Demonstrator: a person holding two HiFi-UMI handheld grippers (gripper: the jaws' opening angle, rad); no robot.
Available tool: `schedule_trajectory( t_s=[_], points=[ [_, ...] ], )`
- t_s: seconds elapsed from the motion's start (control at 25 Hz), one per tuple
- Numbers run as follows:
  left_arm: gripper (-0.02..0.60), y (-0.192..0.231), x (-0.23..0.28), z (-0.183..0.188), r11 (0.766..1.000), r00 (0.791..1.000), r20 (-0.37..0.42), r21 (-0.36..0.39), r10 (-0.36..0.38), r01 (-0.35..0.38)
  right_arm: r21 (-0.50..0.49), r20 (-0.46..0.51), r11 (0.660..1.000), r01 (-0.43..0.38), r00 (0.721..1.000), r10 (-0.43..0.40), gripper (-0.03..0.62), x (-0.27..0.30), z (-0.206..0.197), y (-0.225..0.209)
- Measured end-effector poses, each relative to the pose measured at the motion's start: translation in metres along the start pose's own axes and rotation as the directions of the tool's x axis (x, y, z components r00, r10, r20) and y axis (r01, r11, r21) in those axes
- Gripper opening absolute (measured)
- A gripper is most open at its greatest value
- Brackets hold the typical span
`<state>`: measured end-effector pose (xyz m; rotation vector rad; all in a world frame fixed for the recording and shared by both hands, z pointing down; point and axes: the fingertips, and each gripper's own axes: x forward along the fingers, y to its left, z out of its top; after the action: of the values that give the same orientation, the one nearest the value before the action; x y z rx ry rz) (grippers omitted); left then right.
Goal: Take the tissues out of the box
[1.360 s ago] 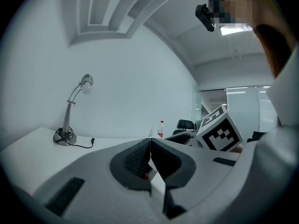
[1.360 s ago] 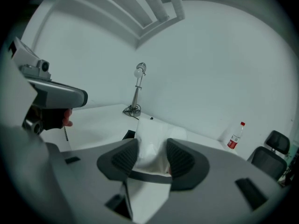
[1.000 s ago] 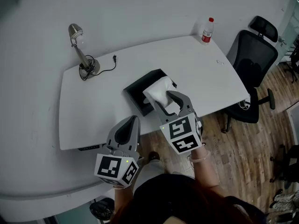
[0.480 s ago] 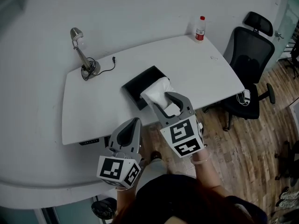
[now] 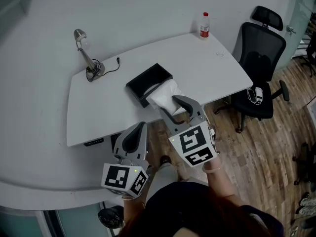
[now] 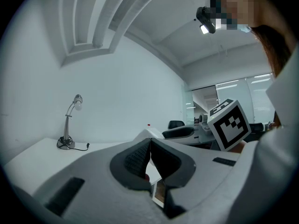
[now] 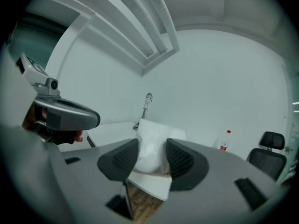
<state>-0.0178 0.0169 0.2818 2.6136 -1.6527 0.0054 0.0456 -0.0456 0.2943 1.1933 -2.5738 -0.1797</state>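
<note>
right gripper [image 5: 177,108] is closed on a bunch of white tissues [image 5: 165,92], pads pressed to both sides of the wad; the same clamp is seen in the right gripper view [image 7: 152,148], with the tissues [image 7: 156,129] filling the gap between the jaws. the wad is located at the near end of the black box [image 5: 145,82], its far part at the box opening, its near part inside the jaws. the box is placed ahead and slightly left of the right gripper, near the front edge of the white table [image 5: 98,107], long axis set diagonally across the top. the tissue bunch is stretched along a line from box toward the person, so a pull up and back along that line is judged to be needed. left gripper [image 5: 142,126] is held lower and to the left, off the table edge, jaws together and empty as seen in its own view [image 6: 149,146]; it is farther from the box. lamp [image 5: 85,53], bottle [image 5: 204,24] and chair [image 5: 261,48] are well apart; nothing is seen in the pull path. box is not held down, so lifting with the wad is a risk.
</note>
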Motion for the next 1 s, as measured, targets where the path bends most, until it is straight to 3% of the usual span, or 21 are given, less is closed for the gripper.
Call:
schedule_trajectory(
  t_s=[1.0],
  points=[
    [0.021, -0.063, -0.058, 0.002, 0.999, 1.000, 0.019, 0.038, -0.009, 0.008, 0.046, 0.113, 0.999, 0.013, 0.993, -0.019, 0.196, -0.102, 0.010, 0.025]
  ],
)
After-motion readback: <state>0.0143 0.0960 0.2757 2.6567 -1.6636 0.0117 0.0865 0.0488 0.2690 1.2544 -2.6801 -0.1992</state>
